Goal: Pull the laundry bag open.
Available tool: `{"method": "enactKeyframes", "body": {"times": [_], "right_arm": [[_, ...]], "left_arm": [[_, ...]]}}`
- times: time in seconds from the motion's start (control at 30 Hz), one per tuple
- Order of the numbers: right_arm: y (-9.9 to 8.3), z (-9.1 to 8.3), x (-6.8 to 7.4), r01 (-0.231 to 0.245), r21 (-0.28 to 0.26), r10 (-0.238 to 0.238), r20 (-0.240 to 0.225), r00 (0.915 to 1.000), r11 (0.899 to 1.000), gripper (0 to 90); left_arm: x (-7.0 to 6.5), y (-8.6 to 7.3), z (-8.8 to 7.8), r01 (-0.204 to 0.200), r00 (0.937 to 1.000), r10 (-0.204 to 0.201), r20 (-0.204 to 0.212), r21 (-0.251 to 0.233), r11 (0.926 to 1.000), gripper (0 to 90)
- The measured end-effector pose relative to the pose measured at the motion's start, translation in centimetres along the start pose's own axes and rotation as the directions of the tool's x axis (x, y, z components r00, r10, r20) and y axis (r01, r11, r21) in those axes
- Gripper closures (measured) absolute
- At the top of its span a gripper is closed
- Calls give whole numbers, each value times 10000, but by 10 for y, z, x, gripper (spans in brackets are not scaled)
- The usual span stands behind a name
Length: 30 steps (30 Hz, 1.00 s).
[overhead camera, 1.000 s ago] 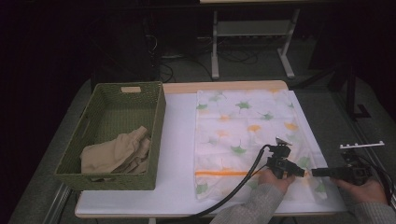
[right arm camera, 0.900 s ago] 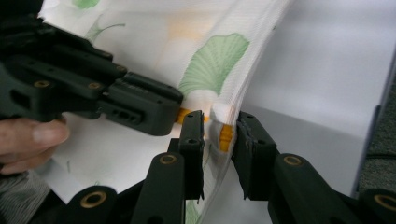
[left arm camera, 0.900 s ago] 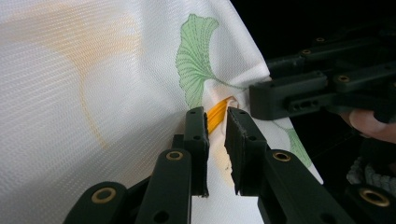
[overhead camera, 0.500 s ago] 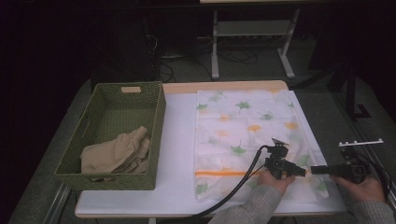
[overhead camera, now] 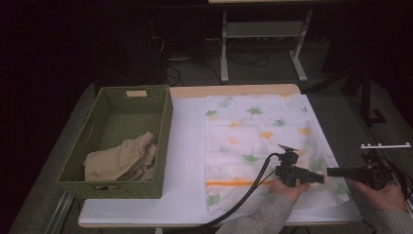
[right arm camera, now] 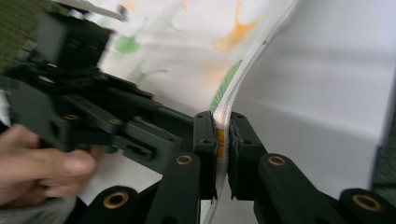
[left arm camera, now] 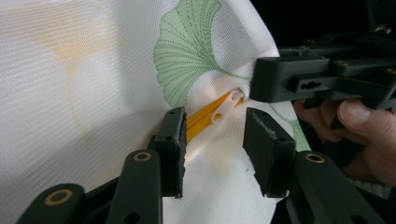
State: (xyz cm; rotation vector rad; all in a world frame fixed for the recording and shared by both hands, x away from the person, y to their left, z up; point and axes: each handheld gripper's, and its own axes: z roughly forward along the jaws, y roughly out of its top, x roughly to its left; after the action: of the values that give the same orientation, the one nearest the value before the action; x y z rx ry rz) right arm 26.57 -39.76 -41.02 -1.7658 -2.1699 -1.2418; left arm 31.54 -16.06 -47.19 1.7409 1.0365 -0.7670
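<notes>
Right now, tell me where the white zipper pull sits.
In the left gripper view the white zipper pull sits at the end of the orange zipper, on the leaf-print cloth's edge, between the left claw's open jaws, beside the right claw.

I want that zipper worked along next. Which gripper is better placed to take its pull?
Left. The left gripper has open jaws straddling the white zipper pull, not pressing it. The right gripper is clamped on the pillowcase edge, likely best left holding it.
</notes>
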Motion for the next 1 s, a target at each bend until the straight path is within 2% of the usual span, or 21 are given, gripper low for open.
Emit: {"method": "enactKeyframes", "body": {"times": [0.17, 0.27, 0.5, 0.53, 0.6, 0.73, 0.8, 0.9, 1.0], "right_arm": [[0, -1, 0, -102, -256, 100, -43, 9999, 9996, 823], [0, -1, -1, -183, -351, 183, -23, 9998, 9992, 822], [-2, 3, -5, -290, -221, 292, 47, 9996, 9993, 819], [-2, 3, -6, -318, -229, 319, 35, 9995, 9992, 819], [-2, 2, -6, -330, -314, 332, 52, 9994, 9990, 819], [-2, -2, -5, -331, -454, 330, -14, 9995, 9984, 822], [-1, -2, -3, -293, -400, 289, -118, 9995, 9988, 817], [-1, -1, -3, -217, -62, 219, 332, 9992, 9997, 802], [-1, -3, -3, -229, -167, 233, 251, 9994, 9996, 811]], "left_arm": [[3, -1, 2, 455, 9969, -423, 668, -469, 9979, 557], [4, -2, 2, 523, 9950, -460, 885, -706, 9961, 603], [4, -4, 5, 543, 9921, -435, 1175, -903, 9944, 685], [5, -5, 5, 508, 9925, -403, 1154, -890, 9947, 689], [4, -5, 5, 322, 9969, -255, 740, -913, 9953, 692], [12, -9, 0, 834, 9940, -744, 797, -1172, 9896, 661], [14, -10, -1, 888, 9945, -812, 669, -1200, 9888, 660], [15, -11, -3, 960, 9951, -929, 326, -1130, 9889, 664], [15, -11, -3, 1104, 9935, -1057, 432, -1252, 9860, 684]]}}
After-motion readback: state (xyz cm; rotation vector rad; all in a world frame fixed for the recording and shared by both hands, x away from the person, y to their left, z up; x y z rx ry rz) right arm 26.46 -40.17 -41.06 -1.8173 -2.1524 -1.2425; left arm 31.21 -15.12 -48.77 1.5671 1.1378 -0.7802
